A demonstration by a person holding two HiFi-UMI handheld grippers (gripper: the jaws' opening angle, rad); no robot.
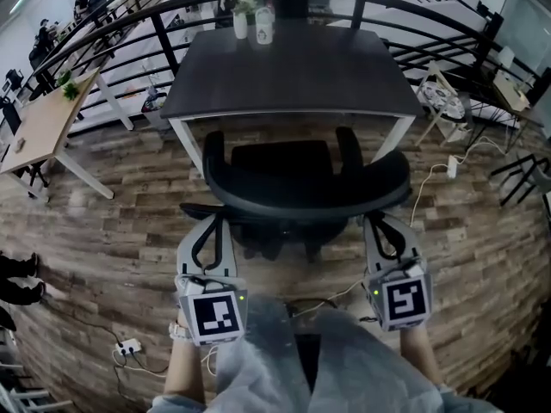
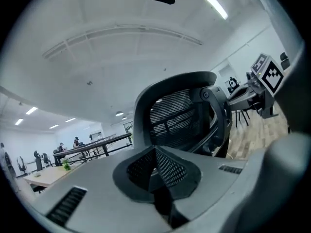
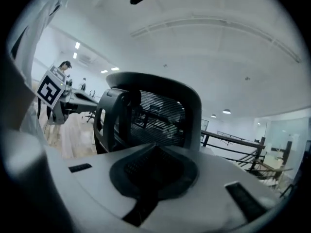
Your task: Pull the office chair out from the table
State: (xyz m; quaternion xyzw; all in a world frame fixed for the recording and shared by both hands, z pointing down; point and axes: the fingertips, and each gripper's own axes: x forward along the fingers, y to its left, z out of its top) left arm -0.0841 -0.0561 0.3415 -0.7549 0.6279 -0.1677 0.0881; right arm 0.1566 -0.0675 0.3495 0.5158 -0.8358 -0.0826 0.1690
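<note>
Left gripper [image 1: 211, 224] and right gripper [image 1: 383, 224], jaws together and empty, are pointing at the office chair [image 1: 306, 192] just ahead, not yet pulled from the tabletop [image 1: 284, 71].

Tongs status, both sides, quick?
Left tongs: shut, nothing between them, chair just ahead.
Right tongs: shut, nothing between them.

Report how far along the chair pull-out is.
Done: the left gripper and right gripper are at the two ends of the office chair backrest, jaws shut. Neither gripper view shows anything pinched between them. In hand: no grip on the chair is visible, so the pull looks not yet begun. Left: the whole pull, since the chair sits close against the front edge of the table.
</note>
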